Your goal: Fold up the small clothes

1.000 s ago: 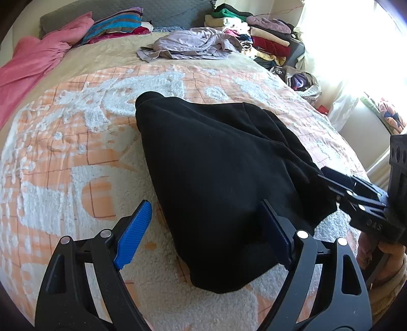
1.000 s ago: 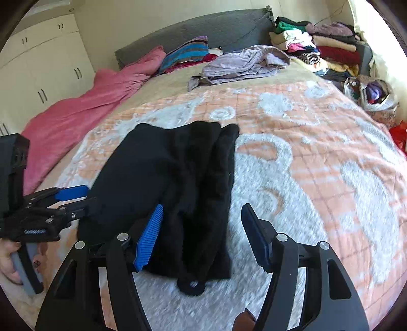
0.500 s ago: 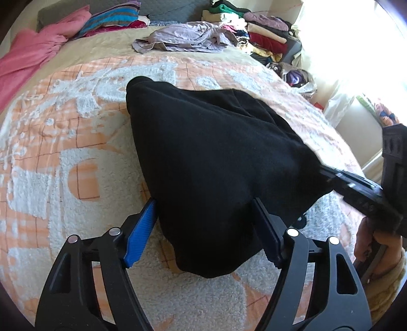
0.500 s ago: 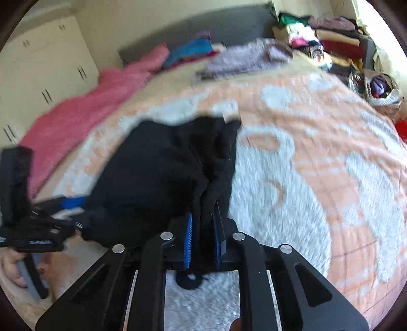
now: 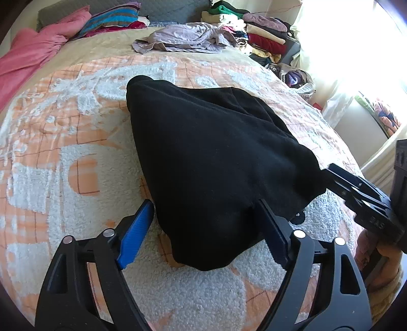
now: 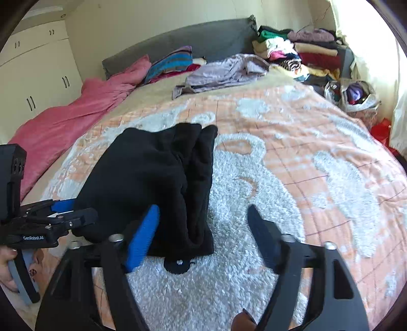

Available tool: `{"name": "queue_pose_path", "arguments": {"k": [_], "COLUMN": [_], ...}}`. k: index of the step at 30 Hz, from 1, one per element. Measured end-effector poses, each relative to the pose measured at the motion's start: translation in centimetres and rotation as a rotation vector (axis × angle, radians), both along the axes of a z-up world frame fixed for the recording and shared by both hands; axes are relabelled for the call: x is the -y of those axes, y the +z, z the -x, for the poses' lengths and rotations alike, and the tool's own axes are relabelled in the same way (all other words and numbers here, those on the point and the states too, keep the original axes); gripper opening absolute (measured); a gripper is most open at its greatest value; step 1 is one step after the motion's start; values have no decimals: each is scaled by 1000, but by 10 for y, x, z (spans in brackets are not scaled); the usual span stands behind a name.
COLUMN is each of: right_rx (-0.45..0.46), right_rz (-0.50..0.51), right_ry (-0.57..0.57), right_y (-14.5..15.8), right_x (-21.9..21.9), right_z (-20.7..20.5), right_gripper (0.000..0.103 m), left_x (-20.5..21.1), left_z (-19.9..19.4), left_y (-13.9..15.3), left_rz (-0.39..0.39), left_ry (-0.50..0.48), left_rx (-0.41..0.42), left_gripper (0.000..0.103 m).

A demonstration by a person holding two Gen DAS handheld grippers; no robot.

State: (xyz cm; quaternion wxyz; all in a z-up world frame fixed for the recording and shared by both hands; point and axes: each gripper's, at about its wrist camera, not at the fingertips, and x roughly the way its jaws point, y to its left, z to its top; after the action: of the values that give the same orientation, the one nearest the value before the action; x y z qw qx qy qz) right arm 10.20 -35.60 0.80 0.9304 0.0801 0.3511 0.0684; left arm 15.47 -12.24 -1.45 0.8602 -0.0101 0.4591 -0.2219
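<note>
Now black garment (image 5: 216, 163) lies between opening left tool (image 5: 206, 229) pads, unpinched.

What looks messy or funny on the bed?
The lilac clothes near the headboard lie crumpled, not folded. The black garment is bunched in thick ridges along one side, with a small black round bit poking out at its near edge.

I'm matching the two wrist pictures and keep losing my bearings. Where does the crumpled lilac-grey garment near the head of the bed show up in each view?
Left wrist: the lilac-grey garment lies at top centre, beyond the black garment.
Right wrist: it lies upper centre, just left of the stacked clothes.
Shared landmark: the striped pillow, left of the lilac-grey garment in both views.
</note>
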Motion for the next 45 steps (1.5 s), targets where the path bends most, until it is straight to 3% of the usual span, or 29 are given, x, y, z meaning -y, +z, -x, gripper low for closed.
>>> {"name": "queue_pose_path", "arguments": {"k": [4, 10, 27, 35, 45], "right_rx": [48, 116, 226, 250, 222], "right_rz": [19, 3, 90, 156, 126], "right_ry": [-28, -49, -42, -57, -71], "right_y": [11, 27, 51, 48, 27], "right_x": [0, 2, -42, -62, -74], "right_z": [15, 38, 100, 122, 142], "right_gripper": [91, 98, 98, 98, 98], "left_x": [-2, -11, -46, -57, -78], "left_z": [4, 16, 71, 103, 123], "left_y": [5, 21, 60, 53, 28], "left_rz": [0, 6, 37, 40, 32], "left_ry": [1, 10, 21, 16, 37], "left_rx": [10, 57, 196, 227, 232], "left_gripper": [81, 93, 93, 93, 93]}}
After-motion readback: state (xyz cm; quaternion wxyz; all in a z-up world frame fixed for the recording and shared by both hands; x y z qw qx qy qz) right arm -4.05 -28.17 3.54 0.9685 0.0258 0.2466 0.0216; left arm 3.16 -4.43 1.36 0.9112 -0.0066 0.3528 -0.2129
